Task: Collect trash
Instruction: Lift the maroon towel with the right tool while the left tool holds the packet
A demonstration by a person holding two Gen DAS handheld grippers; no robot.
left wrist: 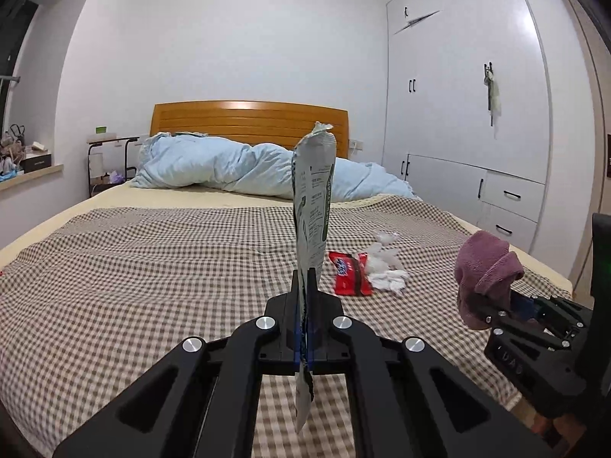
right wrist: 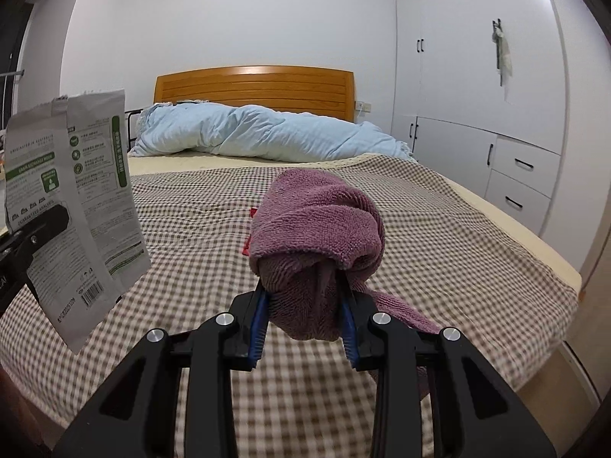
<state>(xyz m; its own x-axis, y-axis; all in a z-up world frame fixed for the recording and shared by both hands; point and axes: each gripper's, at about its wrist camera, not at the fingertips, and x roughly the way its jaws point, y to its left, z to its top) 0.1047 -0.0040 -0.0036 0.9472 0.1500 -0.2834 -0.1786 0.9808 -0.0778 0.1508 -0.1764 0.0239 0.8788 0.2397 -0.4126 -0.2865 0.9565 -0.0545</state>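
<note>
My left gripper [left wrist: 305, 278] is shut on a flat grey-and-green printed bag [left wrist: 314, 198] that stands upright between its fingers; the same bag [right wrist: 80, 191] hangs at the left of the right wrist view. My right gripper [right wrist: 305, 286] is shut on a bunched purple towel [right wrist: 317, 221], also seen at the right edge of the left wrist view as the towel [left wrist: 485, 267]. On the checked bedspread [left wrist: 152, 259] ahead lie a red wrapper [left wrist: 349, 273] and crumpled white tissues [left wrist: 383, 267]. In the right wrist view the towel hides nearly all of them.
A light blue duvet [left wrist: 236, 168] is heaped before the wooden headboard [left wrist: 248, 118]. White wardrobes and drawers [left wrist: 477, 114] line the right wall. A bedside stand [left wrist: 110, 160] and a cluttered window ledge [left wrist: 26, 168] are at the left.
</note>
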